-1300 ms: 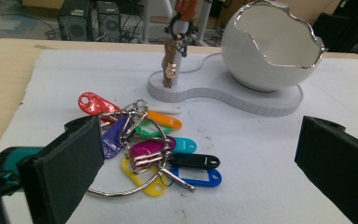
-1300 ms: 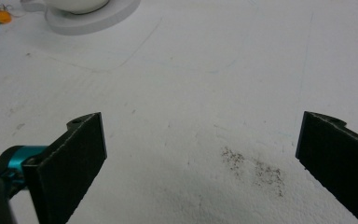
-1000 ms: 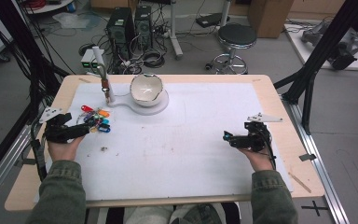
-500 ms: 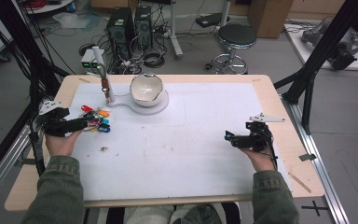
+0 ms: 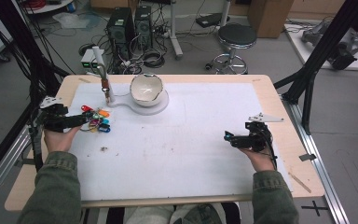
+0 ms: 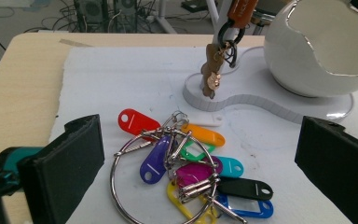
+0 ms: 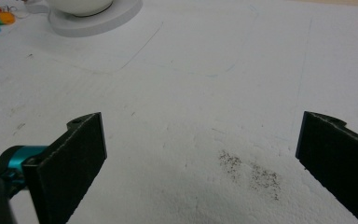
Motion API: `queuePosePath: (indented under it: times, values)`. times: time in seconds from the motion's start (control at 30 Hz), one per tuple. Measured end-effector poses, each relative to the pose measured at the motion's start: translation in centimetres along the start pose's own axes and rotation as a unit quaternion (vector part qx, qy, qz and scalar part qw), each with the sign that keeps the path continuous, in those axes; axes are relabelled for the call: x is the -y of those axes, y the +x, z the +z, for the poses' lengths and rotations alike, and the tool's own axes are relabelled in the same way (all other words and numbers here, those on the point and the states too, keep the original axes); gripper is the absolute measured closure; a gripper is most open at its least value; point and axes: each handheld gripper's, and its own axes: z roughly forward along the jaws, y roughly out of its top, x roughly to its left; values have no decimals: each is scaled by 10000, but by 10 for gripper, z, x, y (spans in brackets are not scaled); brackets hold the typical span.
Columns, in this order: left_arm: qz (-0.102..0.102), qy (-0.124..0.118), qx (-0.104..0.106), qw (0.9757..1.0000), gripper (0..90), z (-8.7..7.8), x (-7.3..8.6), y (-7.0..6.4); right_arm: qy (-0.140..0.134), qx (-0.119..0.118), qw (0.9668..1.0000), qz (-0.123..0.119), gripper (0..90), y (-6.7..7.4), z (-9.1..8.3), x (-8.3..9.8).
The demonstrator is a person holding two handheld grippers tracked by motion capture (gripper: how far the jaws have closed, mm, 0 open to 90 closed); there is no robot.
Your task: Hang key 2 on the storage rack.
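A bunch of coloured key tags on a big metal ring (image 5: 97,122) (image 6: 189,170) lies on the white foam sheet (image 5: 186,154) at the left. My left gripper (image 5: 82,120) (image 6: 203,140) is open, low over the sheet, with its jaws standing wide on either side of the bunch and not touching it. My right gripper (image 5: 228,137) (image 7: 200,135) is open at the right of the sheet over bare foam, with nothing between its jaws.
A white bowl with a broken-edged rim (image 5: 146,87) (image 6: 326,44) sits on a white stand base (image 5: 142,107) behind the keys. The base's post (image 5: 108,91) carries a brown keychain (image 6: 213,70). Dark specks (image 7: 249,170) mark the foam.
My left gripper has shifted slightly back to the left and toward the far side. The key bunch and the right gripper have stayed in place.
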Motion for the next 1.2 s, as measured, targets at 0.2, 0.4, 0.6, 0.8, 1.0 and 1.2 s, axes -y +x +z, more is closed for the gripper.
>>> queuePosePath:
  times: [0.2, 0.4, 0.6, 0.8, 1.0, 1.2]
  values:
    - [-46, 416, -22, 9991, 17, 14, 0, -2, 37, 14, 10000, -58, 7, 2, 3, 0]
    - [27, 744, -10, 9972, 17, 29, 0, -7, 53, 16, 10000, -79, 7, 2, 4, 0]
    - [126, 914, -86, 9957, 23, 41, 5, -13, 56, 22, 10000, -79, 7, 3, 4, 0]
    - [63, 1090, -206, 9938, 30, 46, 7, -14, 82, 11, 9999, -114, 7, 4, 5, 1]
    - [149, 1179, -125, 9928, 96, 51, 9, -19, 88, -14, 9999, -107, 7, 5, 6, 1]
    - [236, 1267, -188, 9915, 133, 53, 12, -22, 86, 7, 9999, -84, 7, 3, 6, 0]
